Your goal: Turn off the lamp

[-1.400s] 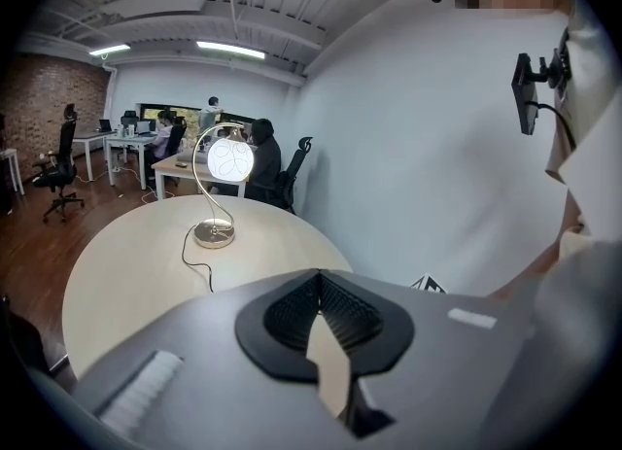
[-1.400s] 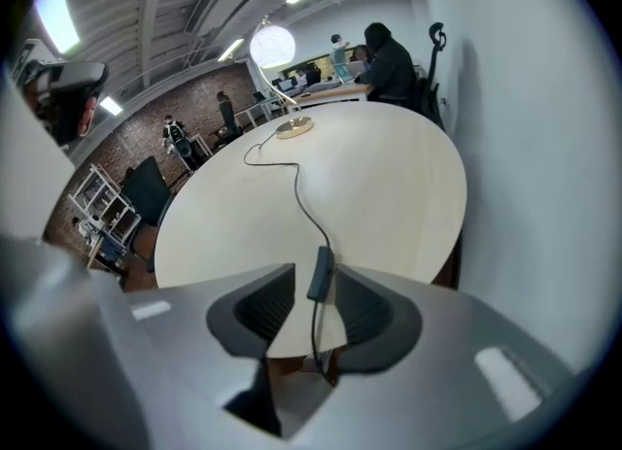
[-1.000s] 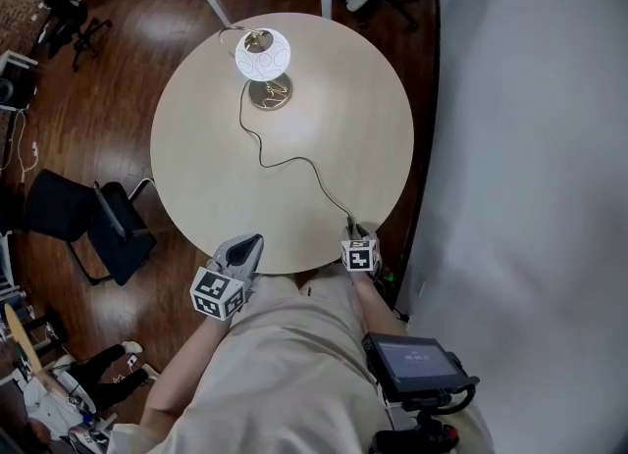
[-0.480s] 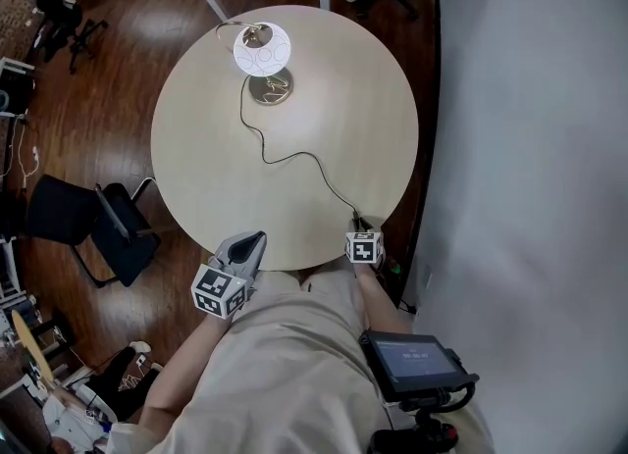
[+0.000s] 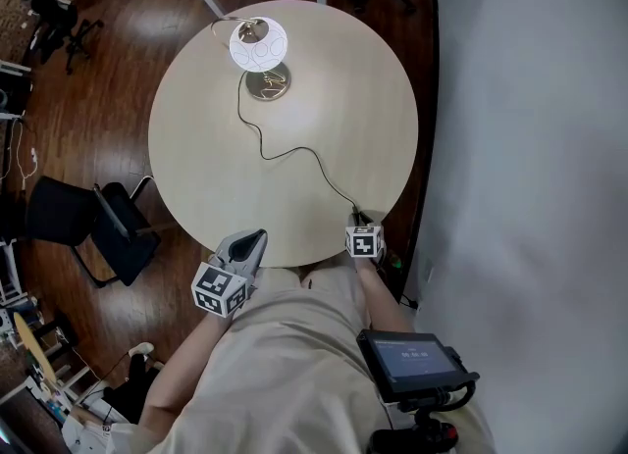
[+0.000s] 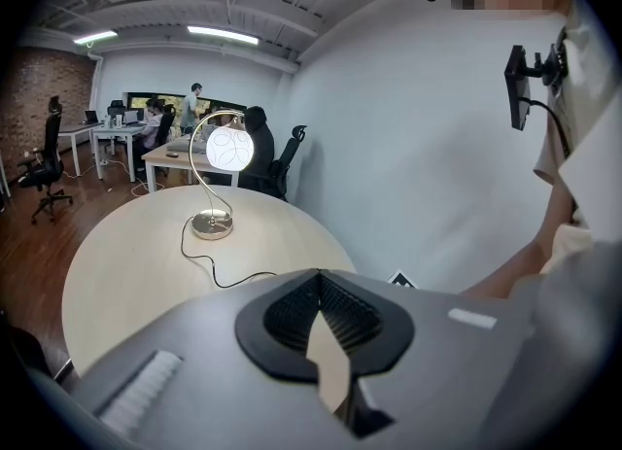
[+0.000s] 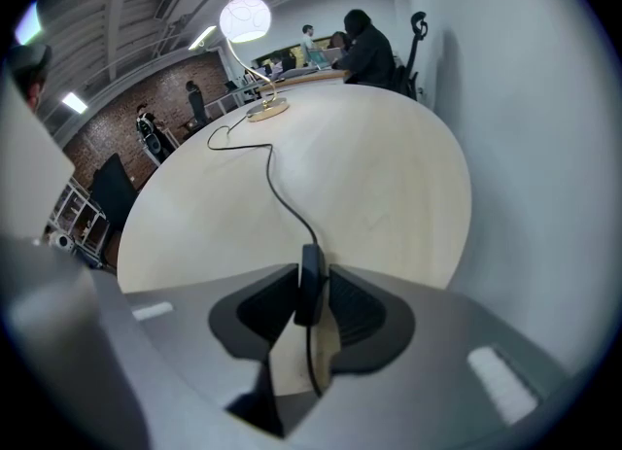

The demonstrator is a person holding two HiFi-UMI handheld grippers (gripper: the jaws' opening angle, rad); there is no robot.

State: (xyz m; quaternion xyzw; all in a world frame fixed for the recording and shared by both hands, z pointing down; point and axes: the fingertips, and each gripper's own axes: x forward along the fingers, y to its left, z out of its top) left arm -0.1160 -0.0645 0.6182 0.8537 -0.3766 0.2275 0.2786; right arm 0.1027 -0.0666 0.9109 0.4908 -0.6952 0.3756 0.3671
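A brass lamp [image 5: 263, 58] with a round white shade stands lit at the far side of the round table [image 5: 334, 89]; it also shows in the left gripper view as the lamp [image 6: 220, 171] and in the right gripper view as the lamp [image 7: 247, 35]. Its black cord [image 5: 294, 156] snakes across the top to the near right edge. There my right gripper [image 7: 311, 294] is shut on the cord's black inline switch [image 7: 311, 278]. In the head view the right gripper [image 5: 359, 227] sits at the table's rim. My left gripper [image 5: 250, 241] is shut with nothing in it, at the near edge.
A black chair [image 5: 83, 227] stands left of the table on the wooden floor. A white wall [image 5: 530, 128] runs close along the right. Desks, chairs and people fill the room behind the lamp [image 6: 146, 132].
The head view has shifted a little, so the table and lamp sit higher in the picture. Both grippers keep their places at the near edge.
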